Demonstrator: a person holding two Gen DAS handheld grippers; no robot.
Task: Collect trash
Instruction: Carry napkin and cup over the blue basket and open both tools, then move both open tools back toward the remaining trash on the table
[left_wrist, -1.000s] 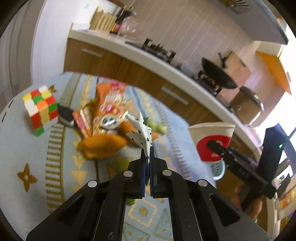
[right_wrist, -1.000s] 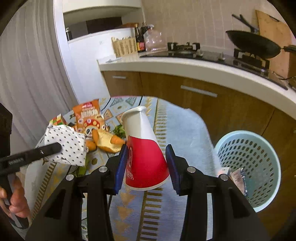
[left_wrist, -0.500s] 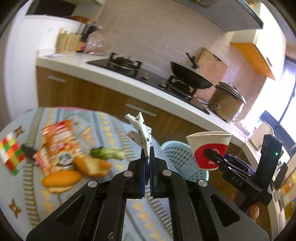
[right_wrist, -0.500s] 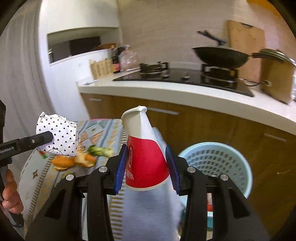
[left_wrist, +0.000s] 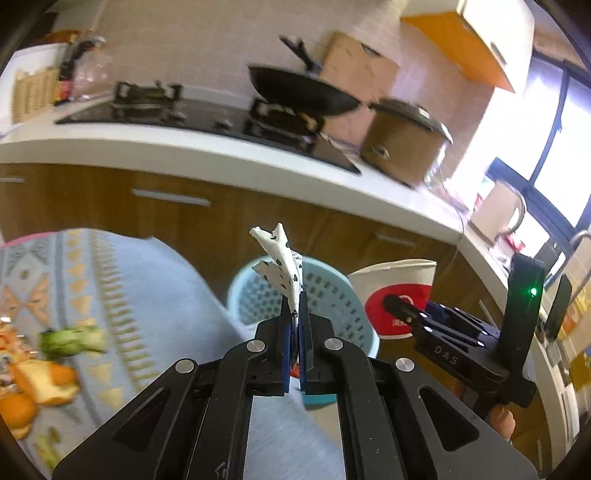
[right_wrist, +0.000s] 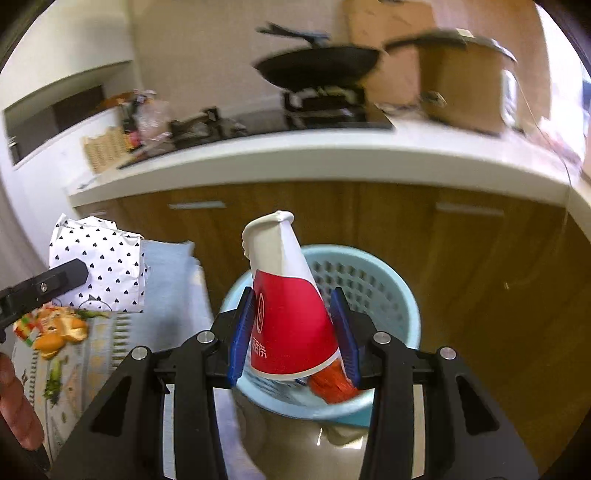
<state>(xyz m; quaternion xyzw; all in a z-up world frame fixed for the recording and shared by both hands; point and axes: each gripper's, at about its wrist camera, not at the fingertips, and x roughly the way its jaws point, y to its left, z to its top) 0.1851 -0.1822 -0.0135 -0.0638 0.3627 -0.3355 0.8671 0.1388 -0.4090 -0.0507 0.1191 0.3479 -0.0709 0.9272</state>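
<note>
My left gripper is shut on a white paper wrapper with black heart dots, held in the air in front of the light blue trash basket. The wrapper also shows in the right wrist view. My right gripper is shut on a squashed red and white paper cup, held right above the basket. The cup also shows in the left wrist view. Some trash, an orange-red piece, lies inside the basket.
The table with a patterned blue cloth is at the left, with bread pieces, greens and peels on it. Behind the basket are wooden cabinets under a white counter with a stove, a wok and a pot.
Both grippers swung right, away from the table and toward the basket, each keeping its hold. The basket now lies directly below the cup and just beyond the wrapper.
</note>
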